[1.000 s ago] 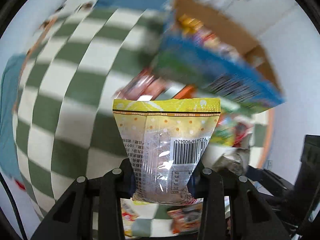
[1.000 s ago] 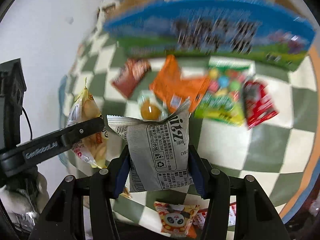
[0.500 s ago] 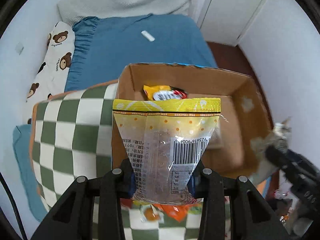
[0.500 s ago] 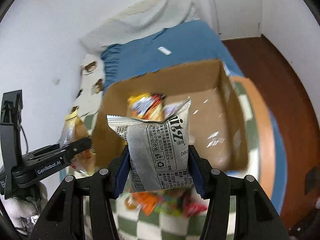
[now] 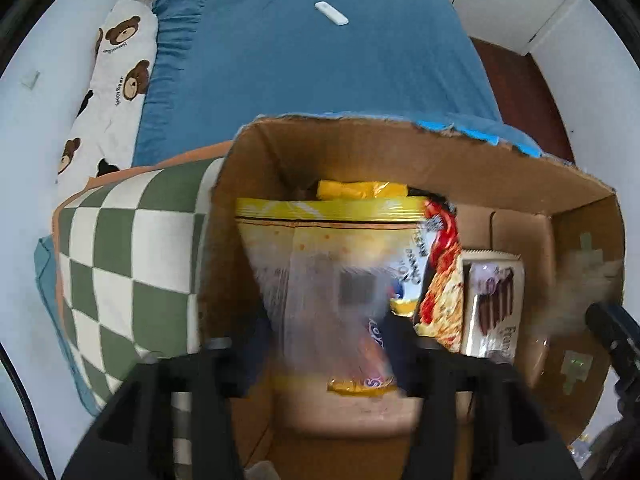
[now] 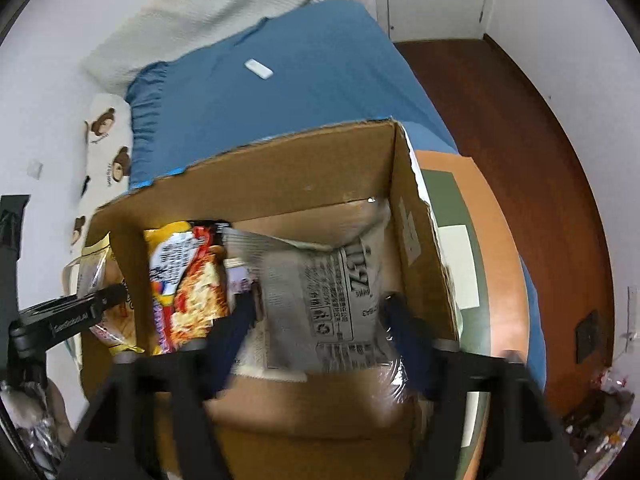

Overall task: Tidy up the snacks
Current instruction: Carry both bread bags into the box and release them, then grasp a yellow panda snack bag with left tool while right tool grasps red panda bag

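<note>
My left gripper (image 5: 324,344) sits over the left part of the open cardboard box (image 5: 400,152). Its jaws look spread and the yellow-topped clear snack bag (image 5: 320,264) between them is blurred, slipping down. My right gripper (image 6: 320,320) is over the right part of the box (image 6: 288,176). Its jaws also look spread, with the grey snack pouch (image 6: 336,292) blurred between them. Inside the box lie a red and yellow noodle packet (image 6: 188,280) and a brown chocolate pack (image 5: 492,300).
The box stands on a green and white checkered cloth (image 5: 120,260) beside a blue bed (image 5: 312,60) with a white remote (image 5: 331,13). A bear-print pillow (image 5: 108,80) lies at the left. Wooden floor (image 6: 520,140) is at the right.
Both grippers moved down over the box. Their jaws have widened and both snack bags now blur, dropping between the fingers.
</note>
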Available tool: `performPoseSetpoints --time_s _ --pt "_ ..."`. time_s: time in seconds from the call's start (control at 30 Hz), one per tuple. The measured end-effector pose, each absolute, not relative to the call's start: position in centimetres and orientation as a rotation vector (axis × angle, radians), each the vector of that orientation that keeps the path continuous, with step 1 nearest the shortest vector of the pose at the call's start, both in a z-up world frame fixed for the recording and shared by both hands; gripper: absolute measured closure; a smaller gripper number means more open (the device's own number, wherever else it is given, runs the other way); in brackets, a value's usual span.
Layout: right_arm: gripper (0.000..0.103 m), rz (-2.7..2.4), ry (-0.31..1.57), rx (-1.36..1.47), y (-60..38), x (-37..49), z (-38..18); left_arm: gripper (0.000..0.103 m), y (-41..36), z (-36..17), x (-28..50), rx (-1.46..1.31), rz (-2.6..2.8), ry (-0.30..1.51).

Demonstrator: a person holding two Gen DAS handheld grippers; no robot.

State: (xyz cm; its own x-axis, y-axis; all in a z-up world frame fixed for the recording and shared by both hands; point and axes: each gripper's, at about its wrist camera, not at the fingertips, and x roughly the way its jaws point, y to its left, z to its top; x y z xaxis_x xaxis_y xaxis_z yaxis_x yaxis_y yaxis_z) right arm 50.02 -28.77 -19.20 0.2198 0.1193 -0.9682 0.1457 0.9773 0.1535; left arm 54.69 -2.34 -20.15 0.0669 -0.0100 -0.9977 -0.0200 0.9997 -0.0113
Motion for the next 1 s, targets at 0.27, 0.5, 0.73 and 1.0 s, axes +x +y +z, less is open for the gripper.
performPoseSetpoints --time_s 0.27,0.5,0.73,1.0 --pt "0.009 -0.010 1.400 0.173 -28.2 50.4 -20.8 0.004 -2.9 -19.5 54.2 -0.054 -0.029 1.489" --pt "0.009 0.000 1.404 0.145 -27.2 49.1 -20.6 0.004 -3.2 -19.0 52.2 -0.093 -0.040 1.484" --pt "0.009 0.011 1.381 0.147 -27.3 46.7 -19.4 0.004 -3.3 -17.1 48.8 -0.109 -0.054 1.430" --pt "0.009 0.044 1.301 0.122 -26.3 43.3 -16.5 0.004 -3.3 -12.9 44.3 -0.094 -0.062 1.305"
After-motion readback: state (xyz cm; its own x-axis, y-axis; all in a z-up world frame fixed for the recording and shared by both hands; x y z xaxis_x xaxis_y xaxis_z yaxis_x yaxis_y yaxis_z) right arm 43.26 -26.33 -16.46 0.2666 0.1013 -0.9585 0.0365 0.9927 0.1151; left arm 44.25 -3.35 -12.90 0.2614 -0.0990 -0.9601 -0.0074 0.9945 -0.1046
